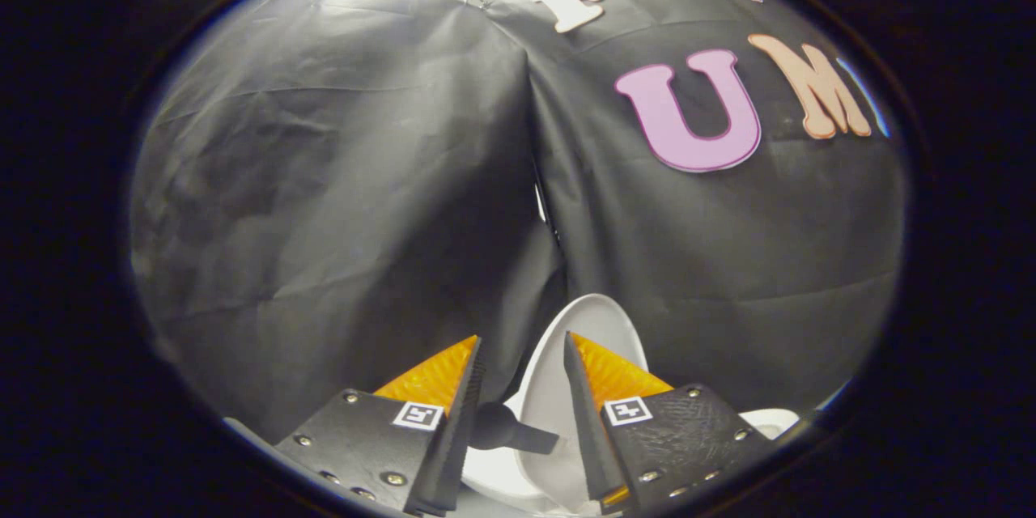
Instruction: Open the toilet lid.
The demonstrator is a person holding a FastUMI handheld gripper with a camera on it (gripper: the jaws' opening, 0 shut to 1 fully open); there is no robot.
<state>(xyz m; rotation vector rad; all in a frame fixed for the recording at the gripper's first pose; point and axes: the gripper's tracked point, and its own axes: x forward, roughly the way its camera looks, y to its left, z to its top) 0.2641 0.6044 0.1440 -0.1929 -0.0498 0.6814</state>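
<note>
The hand-held gripper (pixel 522 356) points toward the black cloth wall (pixel 340 178) of the booth, its two fingers spread with a gap between them and pressing on nothing. The white toilet lid (pixel 595 320) stands raised, close to upright, showing in that gap and rising just above and beyond the fingertips, nearer the right finger. Below it, between the fingers, part of the white toilet seat (pixel 494 473) shows, and a dark rounded knob on a short stem (pixel 506 429) sits beside the left finger.
</note>
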